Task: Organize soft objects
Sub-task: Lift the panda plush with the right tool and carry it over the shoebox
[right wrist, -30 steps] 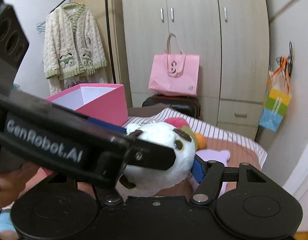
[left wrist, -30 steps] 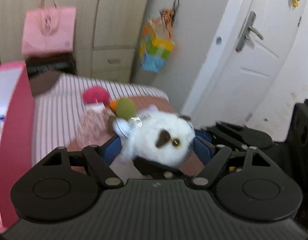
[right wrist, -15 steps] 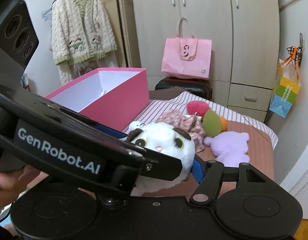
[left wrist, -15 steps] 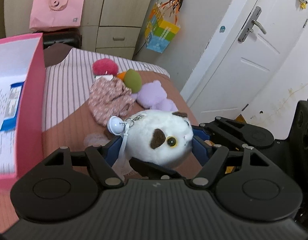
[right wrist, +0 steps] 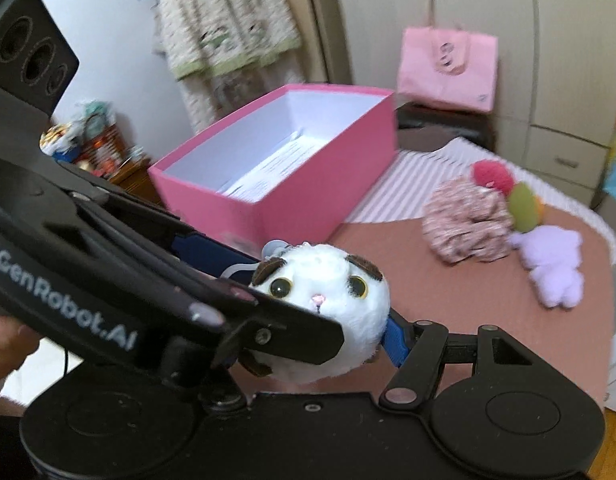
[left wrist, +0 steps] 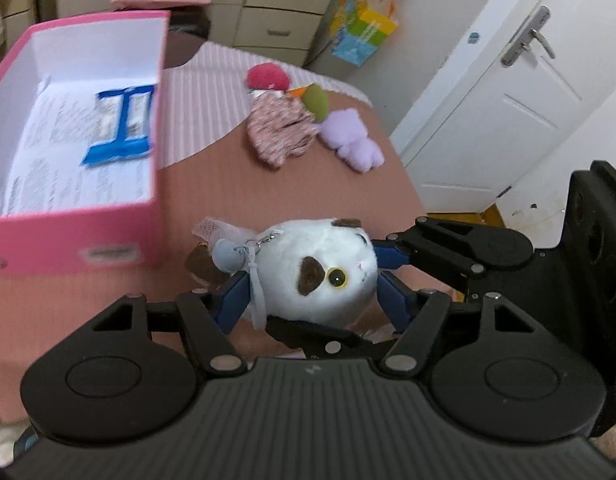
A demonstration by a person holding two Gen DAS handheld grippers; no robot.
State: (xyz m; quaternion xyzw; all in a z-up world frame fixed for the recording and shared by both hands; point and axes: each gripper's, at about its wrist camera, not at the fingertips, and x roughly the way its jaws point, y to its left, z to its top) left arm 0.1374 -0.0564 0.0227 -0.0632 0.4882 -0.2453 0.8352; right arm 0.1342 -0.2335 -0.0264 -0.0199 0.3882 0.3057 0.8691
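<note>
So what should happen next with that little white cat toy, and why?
Probably carry the white cat plush, pinched by both the left gripper and right gripper, leftward over the open pink box beside it; the plush is outside it.

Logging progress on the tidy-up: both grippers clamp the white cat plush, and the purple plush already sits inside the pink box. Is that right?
Not quite. Both the left gripper and right gripper do clamp the white cat plush, but the purple plush lies on the bed beside the floral fabric piece, outside the pink box. The left wrist view shows it.
</note>
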